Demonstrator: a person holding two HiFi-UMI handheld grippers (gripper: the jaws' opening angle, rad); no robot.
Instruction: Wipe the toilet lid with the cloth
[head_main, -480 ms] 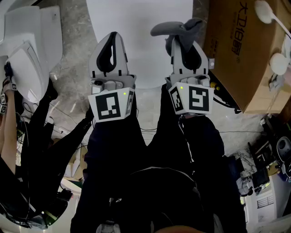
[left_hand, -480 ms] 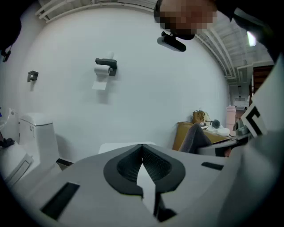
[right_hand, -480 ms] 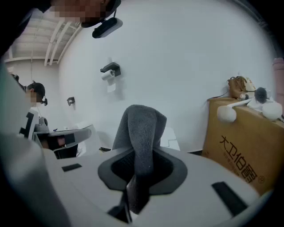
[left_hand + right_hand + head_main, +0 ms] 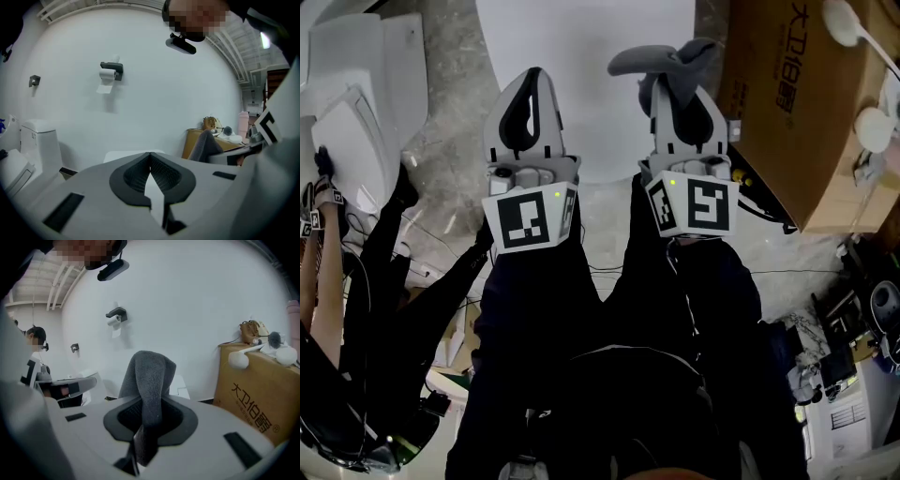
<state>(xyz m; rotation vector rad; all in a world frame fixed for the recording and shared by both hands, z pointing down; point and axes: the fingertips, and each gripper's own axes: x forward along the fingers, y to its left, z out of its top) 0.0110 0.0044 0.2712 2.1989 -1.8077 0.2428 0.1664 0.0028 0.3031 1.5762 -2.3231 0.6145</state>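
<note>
Two grippers: the left gripper [image 4: 532,73] and the right gripper [image 4: 680,82]. One cloth [image 4: 661,58]. Two toilets: a near toilet [image 4: 591,94] and a side toilet [image 4: 356,112]. One box [image 4: 797,103]. Two white puffs [image 4: 238,360]. One paper roll [image 4: 107,75]. One other person [image 4: 35,341].

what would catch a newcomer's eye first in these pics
The grey cloth pinched in the right tongs, poking past their tips, stands out first. Beside them the left tongs are shut on nothing, both held before the white toilet lid. A big cardboard box sits at the right.
</note>
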